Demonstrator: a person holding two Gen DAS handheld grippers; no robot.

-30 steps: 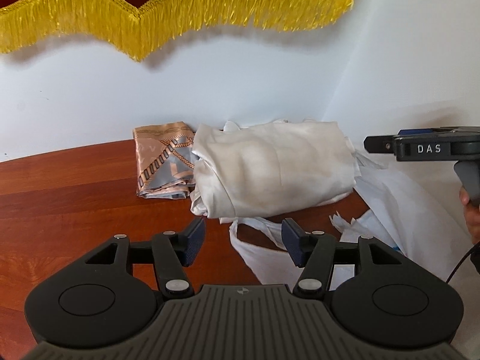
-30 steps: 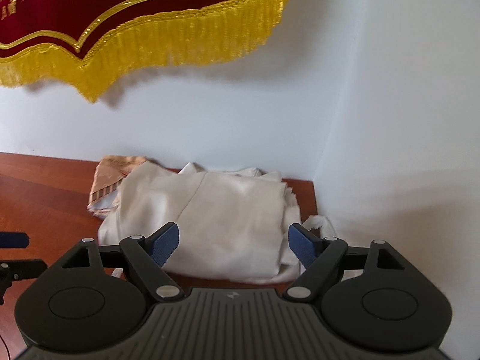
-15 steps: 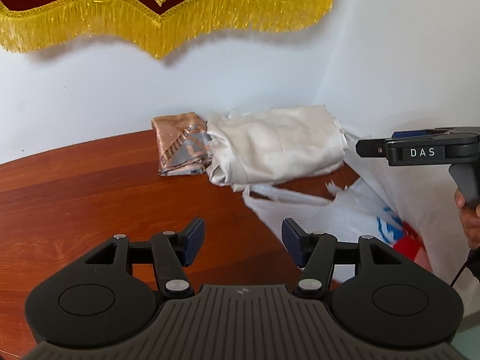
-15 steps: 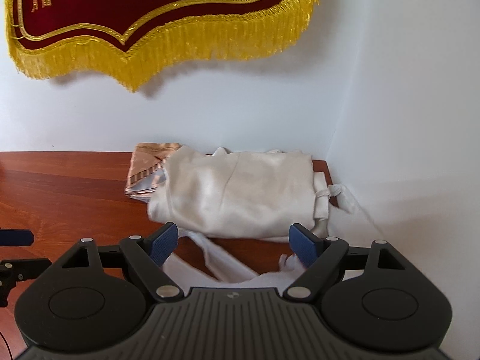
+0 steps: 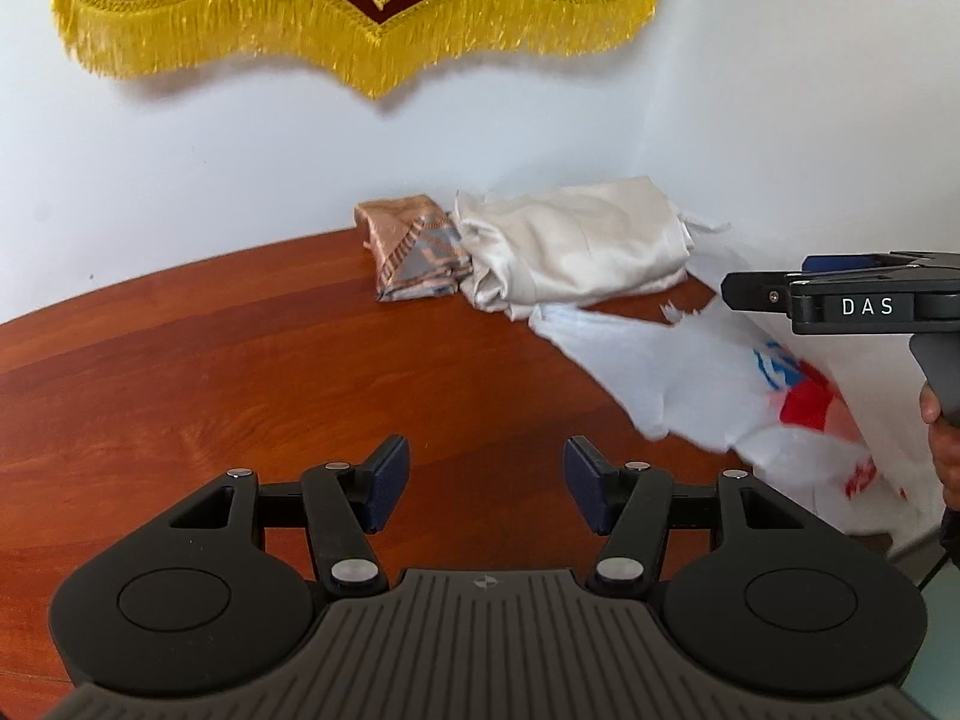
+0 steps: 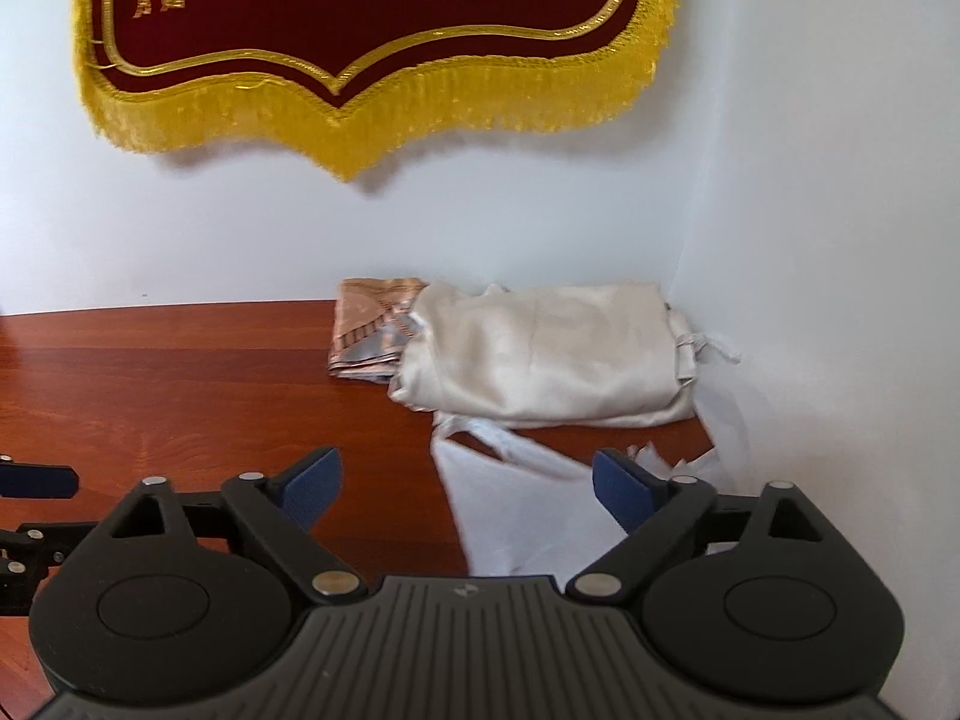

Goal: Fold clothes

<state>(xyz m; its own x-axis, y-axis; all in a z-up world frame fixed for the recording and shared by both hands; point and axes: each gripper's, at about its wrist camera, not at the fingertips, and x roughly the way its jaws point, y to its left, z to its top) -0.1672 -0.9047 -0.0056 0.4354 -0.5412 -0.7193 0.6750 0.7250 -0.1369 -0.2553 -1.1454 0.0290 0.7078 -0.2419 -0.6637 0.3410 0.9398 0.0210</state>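
Two garments lie folded at the far corner of the wooden worktop [image 5: 252,372], pushed up against the wall where they stay out of the working area: a cream satin piece [image 5: 576,252] made into a thick rectangular bundle, and just beside it on the left, touching or slightly tucked under its edge, a smaller peach-and-grey patterned piece [image 5: 414,258]. Both already lie as the task asks — flat, squared, stacked close together. In front of the cream bundle a white plastic bag [image 5: 690,372] with red and blue print sprawls toward the near right edge (its torn handles reach almost to the bundle), perhaps the sack the clothes travel in, though whether anything is inside it cannot be made out from here. The left gripper [image 5: 486,489] hovers over bare wood with its jaws spread and nothing between them; the right gripper [image 6: 468,486] hangs above the bag's near corner, jaws likewise wide apart and empty, a person's hand [image 5: 942,444] on its handle. That fits either a finished pile with the tools drawn back, or a pause before another garment comes out of the bag — the scene does not say which.
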